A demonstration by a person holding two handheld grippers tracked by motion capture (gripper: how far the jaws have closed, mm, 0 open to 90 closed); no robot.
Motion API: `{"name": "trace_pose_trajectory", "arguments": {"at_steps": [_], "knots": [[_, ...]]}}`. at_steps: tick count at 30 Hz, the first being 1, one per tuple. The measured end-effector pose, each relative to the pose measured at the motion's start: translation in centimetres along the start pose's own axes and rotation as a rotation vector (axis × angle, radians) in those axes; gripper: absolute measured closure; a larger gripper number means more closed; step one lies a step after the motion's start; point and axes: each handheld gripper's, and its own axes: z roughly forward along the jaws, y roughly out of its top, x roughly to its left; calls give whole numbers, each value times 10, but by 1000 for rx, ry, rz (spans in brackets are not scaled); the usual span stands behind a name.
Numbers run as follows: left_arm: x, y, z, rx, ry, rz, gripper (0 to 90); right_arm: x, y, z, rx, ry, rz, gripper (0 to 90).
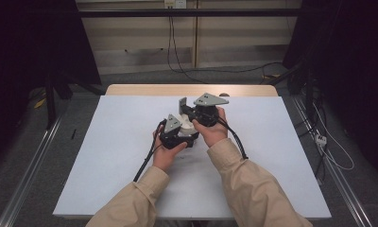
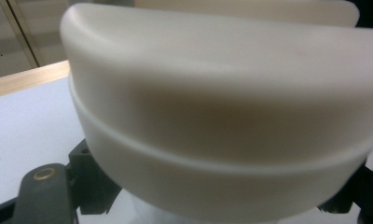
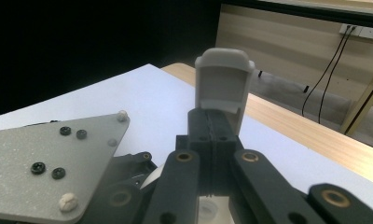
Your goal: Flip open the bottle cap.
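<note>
Both hands meet near the middle of the bench [image 1: 111,156], over its white sheet, and each grips a hand-held gripper. The left hand-held gripper [image 1: 177,130] sits low and close to the person, its grey plate [image 1: 172,122] tilted up, a black cable trailing back along the left sleeve. Its jaws are drawn in tight against a white tub [image 1: 186,126], a rounded cream-white container with a raised band running round its wall. In the left gripper view the tub [image 2: 222,121] stands right up against the camera, with black jaw parts showing at the lower left and lower right beneath it.

The right hand-held gripper [image 1: 186,109] is just behind and to the right of the left one, nearly touching it, and points toward the far side of the bench. Its jaws are pressed together on a small grey-white flap [image 1: 182,104] that stands upright above the tips. In the right gripper view the two black jaws meet in the middle with no gap, and the flap [image 3: 222,79], a hollow piece with a rounded top, rises straight from between them. The left gripper's plate [image 3: 49,168] lies at the lower left of that view.

Whether the flap is joined to the tub cannot be told.
</note>
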Motion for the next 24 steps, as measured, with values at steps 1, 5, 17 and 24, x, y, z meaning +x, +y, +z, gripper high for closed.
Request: {"name": "trace_pose_trajectory", "arguments": {"at_steps": [1,5,17,24], "knots": [[0,0,0,0,0,0,184,0,0,0,1,-1,2,900],[0,0,0,0,1,0,184,-1,0,1,2,-2,-2,900],[0,0,0,1,0,0,184,-2,1,5,7,-6,-10,900],[-1,0,0,0,-1,-6,184,-2,0,8,8,-10,-16,900]]}}
